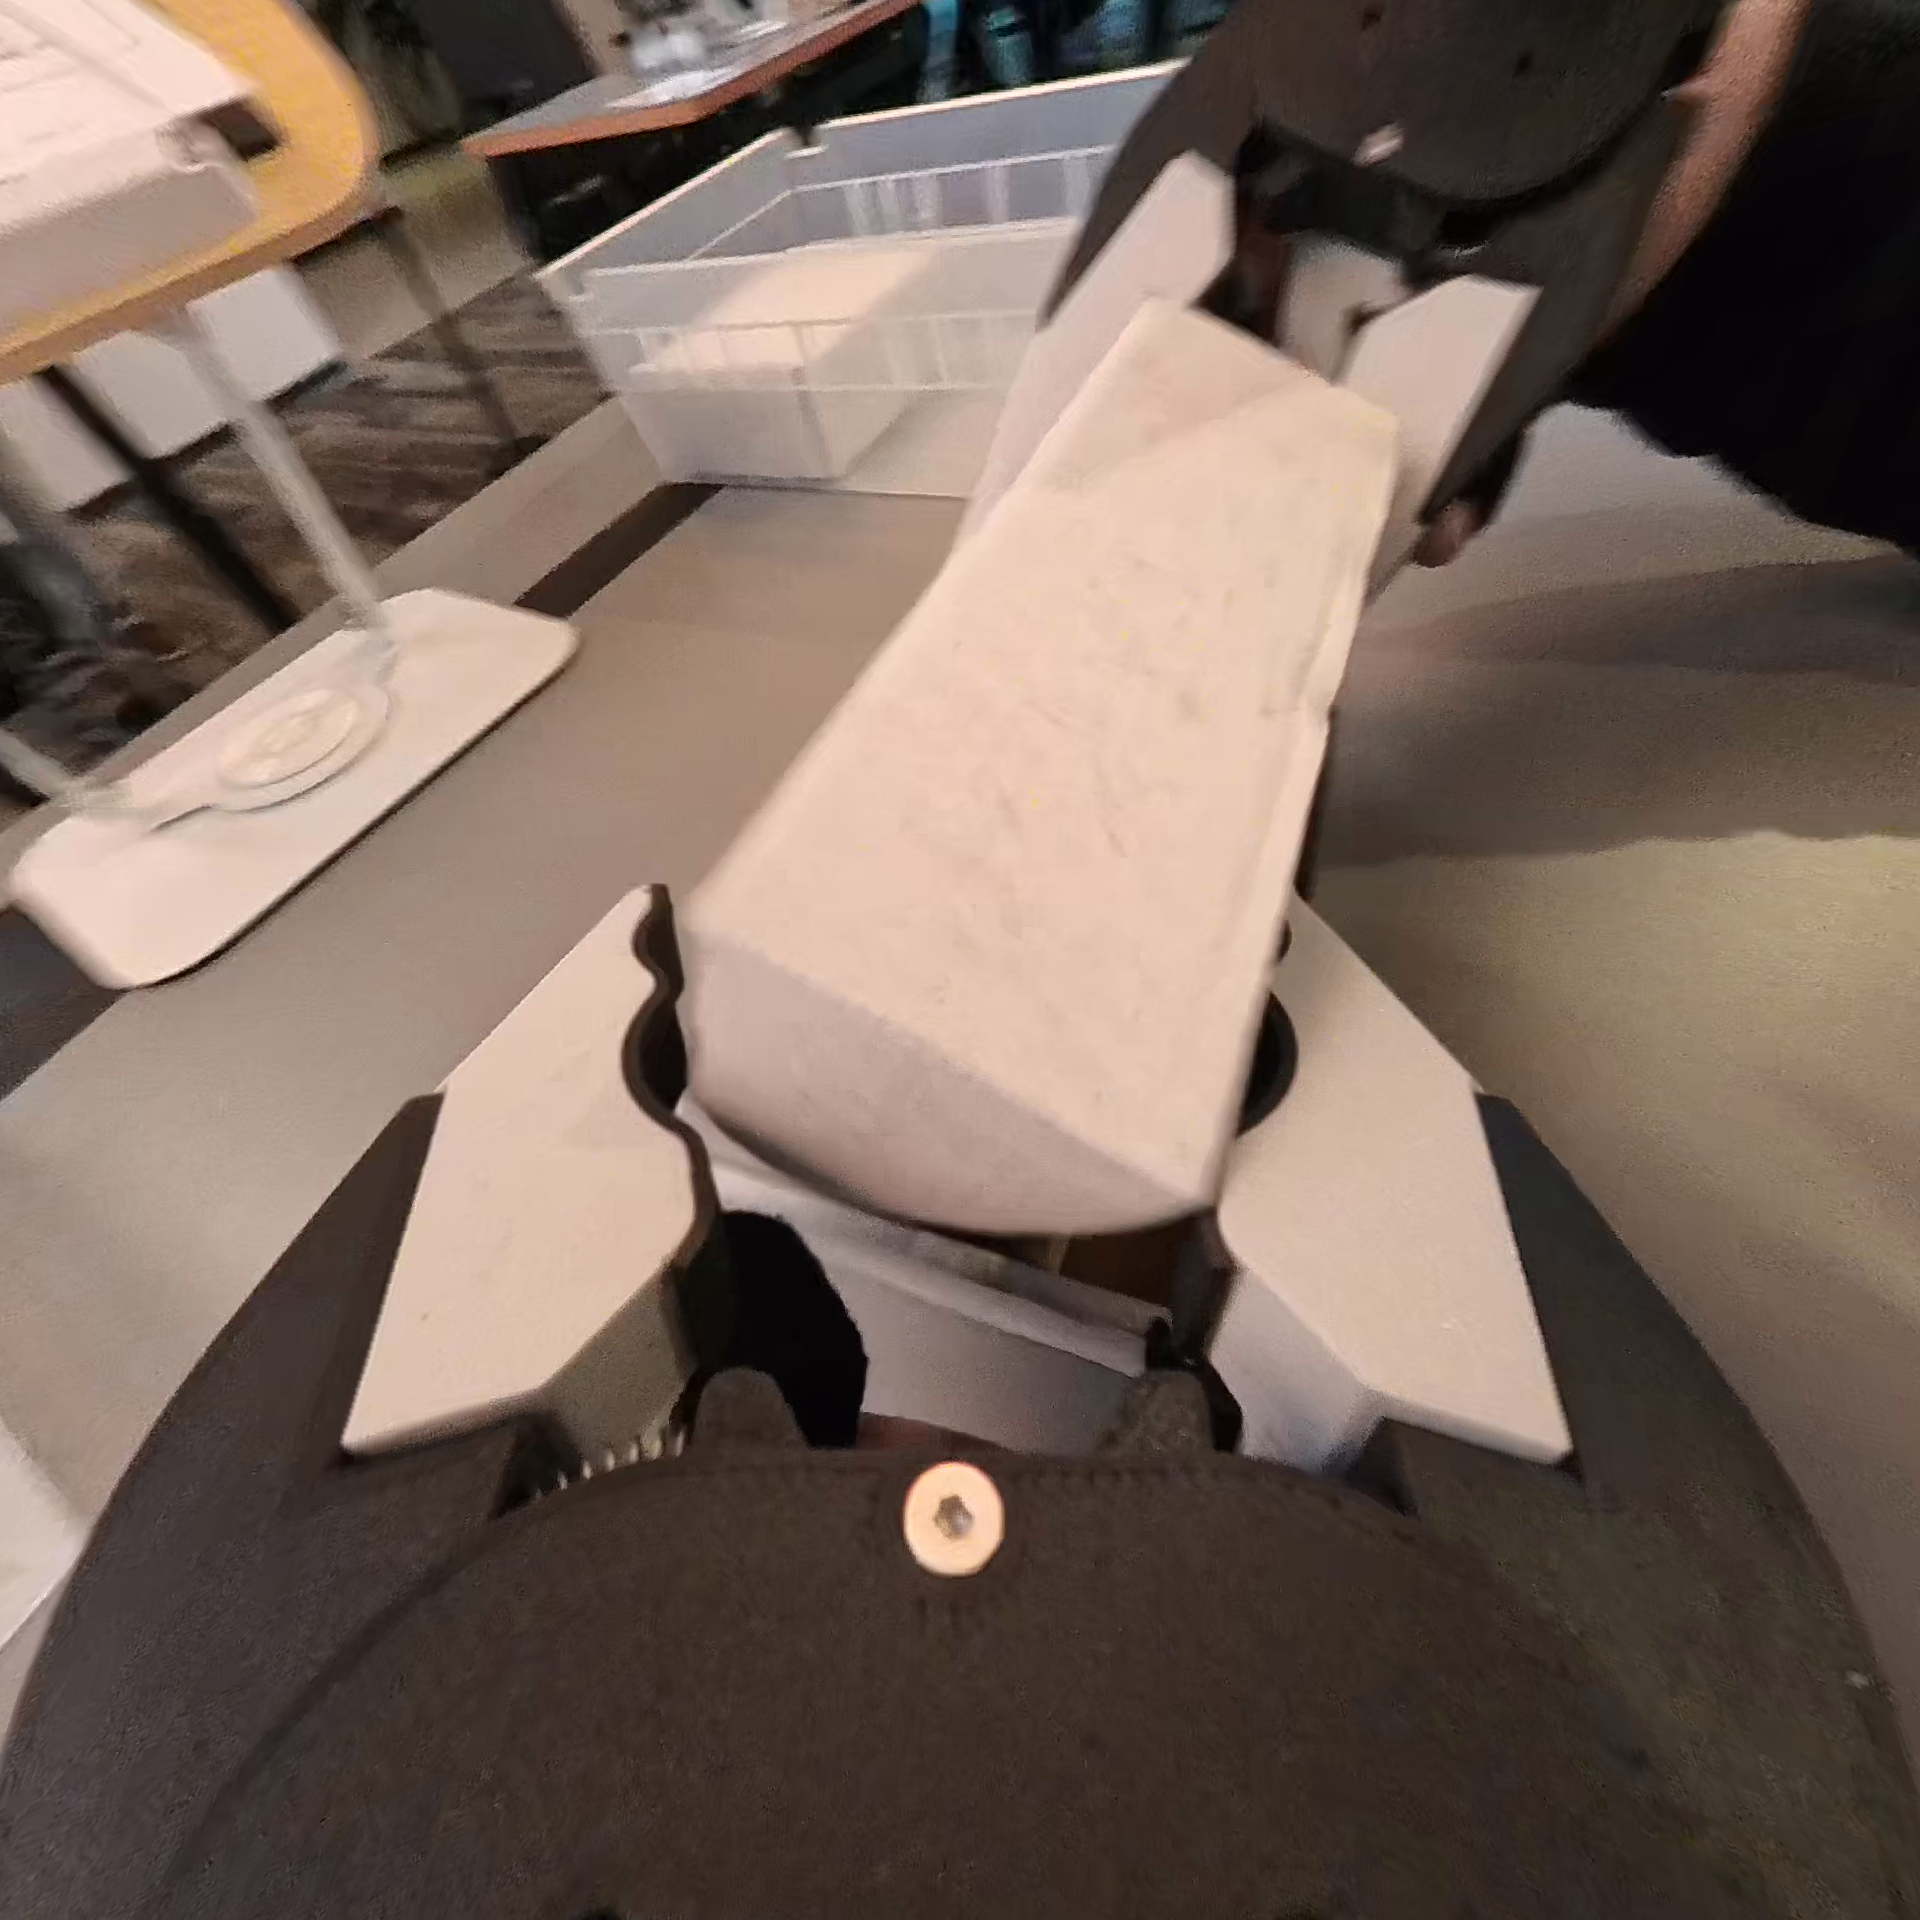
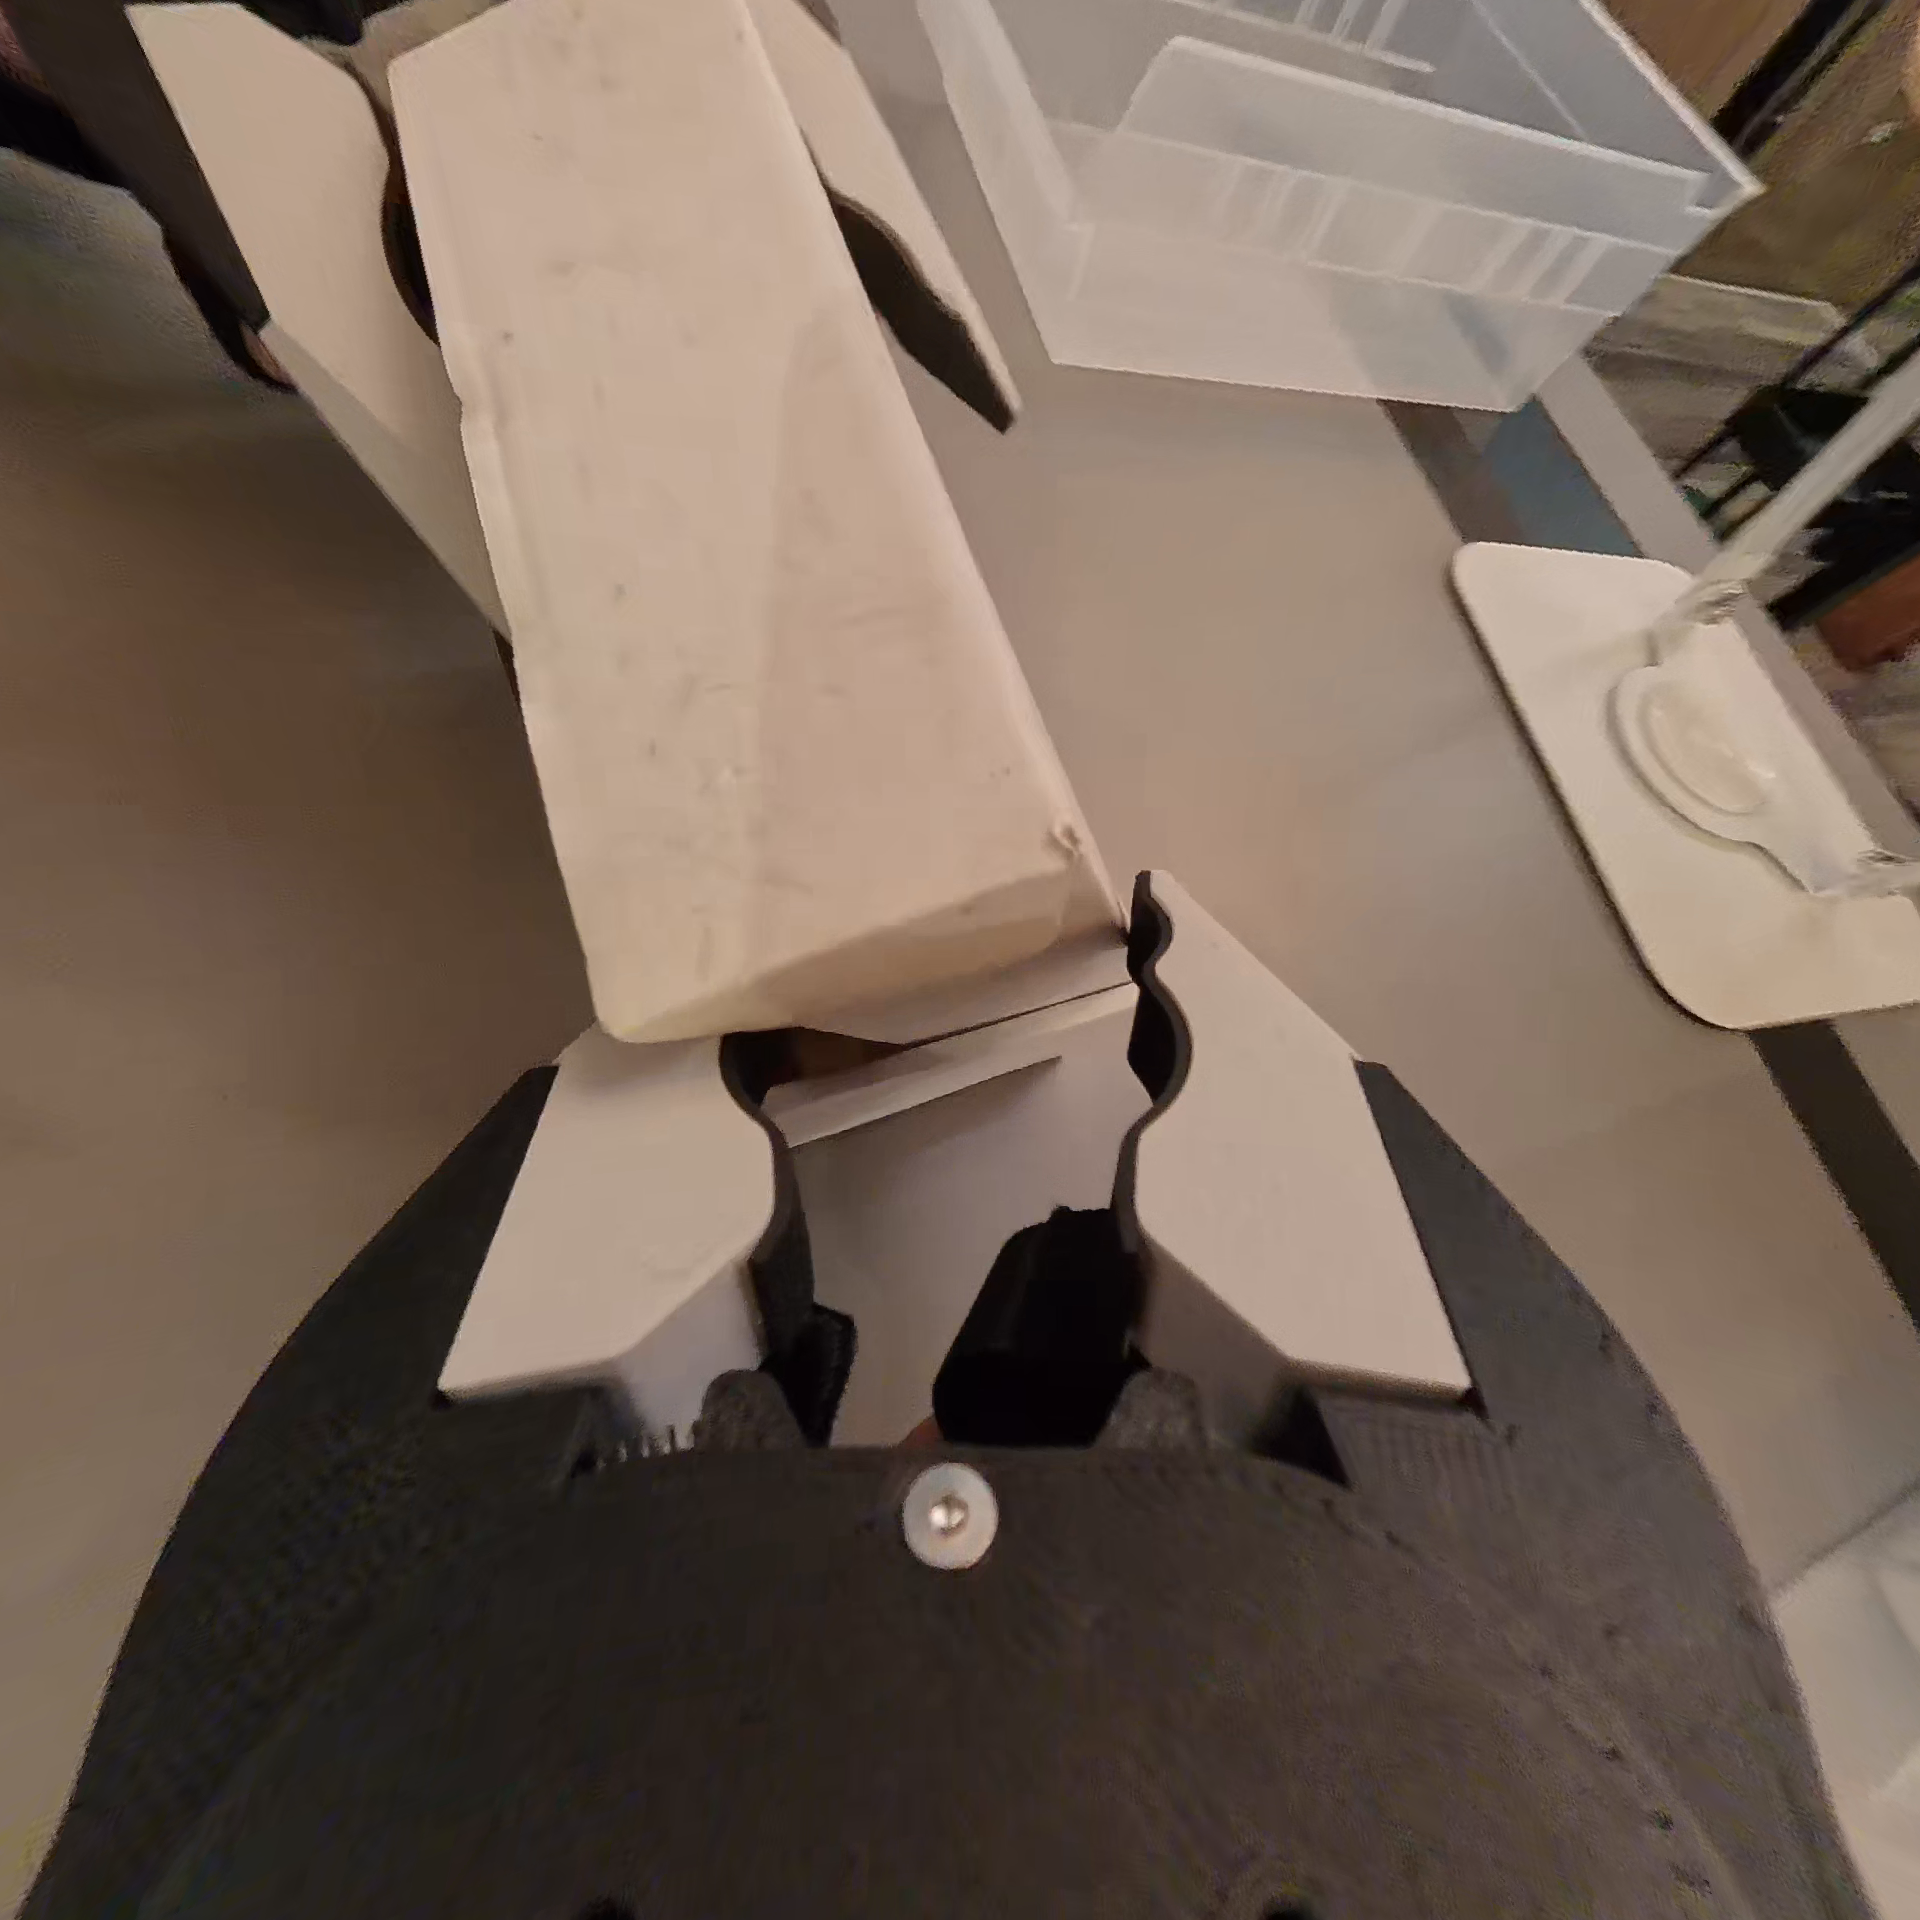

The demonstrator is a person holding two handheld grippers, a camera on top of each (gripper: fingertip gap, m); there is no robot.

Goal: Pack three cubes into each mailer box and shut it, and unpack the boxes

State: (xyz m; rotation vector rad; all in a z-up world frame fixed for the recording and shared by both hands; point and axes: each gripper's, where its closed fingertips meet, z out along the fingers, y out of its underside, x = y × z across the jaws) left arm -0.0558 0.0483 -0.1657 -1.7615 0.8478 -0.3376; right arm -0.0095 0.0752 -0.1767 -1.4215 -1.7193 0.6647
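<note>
A long white mailer box (image 1: pixel 1039 748) hangs tilted above the grey surface (image 1: pixel 416 1039), carried between the two tongs, one at each end. The left tongs (image 1: pixel 966 1049) grip its near end in the left wrist view, while the right tongs (image 2: pixel 914 997) clamp the opposite end, where a flap stands slightly ajar. A clear plastic bin (image 2: pixel 1351 208) sits near the far edge of the surface, and the white base of a stand (image 2: pixel 1683 790) rests near the bin, apart from the box.
</note>
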